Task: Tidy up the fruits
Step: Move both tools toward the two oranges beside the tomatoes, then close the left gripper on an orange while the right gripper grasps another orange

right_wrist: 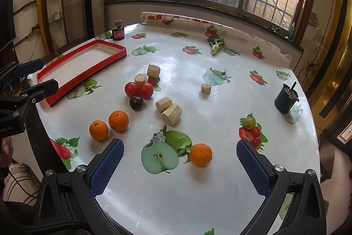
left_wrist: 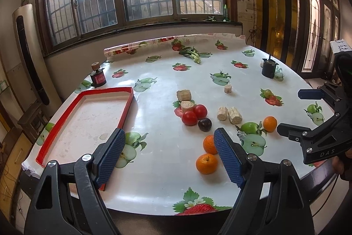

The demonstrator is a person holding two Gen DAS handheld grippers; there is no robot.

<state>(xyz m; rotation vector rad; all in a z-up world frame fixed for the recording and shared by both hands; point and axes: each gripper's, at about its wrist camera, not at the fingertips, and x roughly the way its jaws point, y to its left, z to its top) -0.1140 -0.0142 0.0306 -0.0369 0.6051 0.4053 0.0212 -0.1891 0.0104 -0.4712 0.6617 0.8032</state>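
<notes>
Three oranges lie on the fruit-print tablecloth: two close together and one apart; the right wrist view shows them too. Two tomatoes and a dark plum sit mid-table. A red-rimmed tray lies at the left. My left gripper is open and empty above the table's near edge, with the paired oranges by its right finger. My right gripper is open and empty, with the lone orange between its fingers' line.
Several wooden cylinder blocks lie among the fruit. A dark red jar stands behind the tray. A black cup stands at the far right. A leafy green lies by the rolled cloth edge at the back.
</notes>
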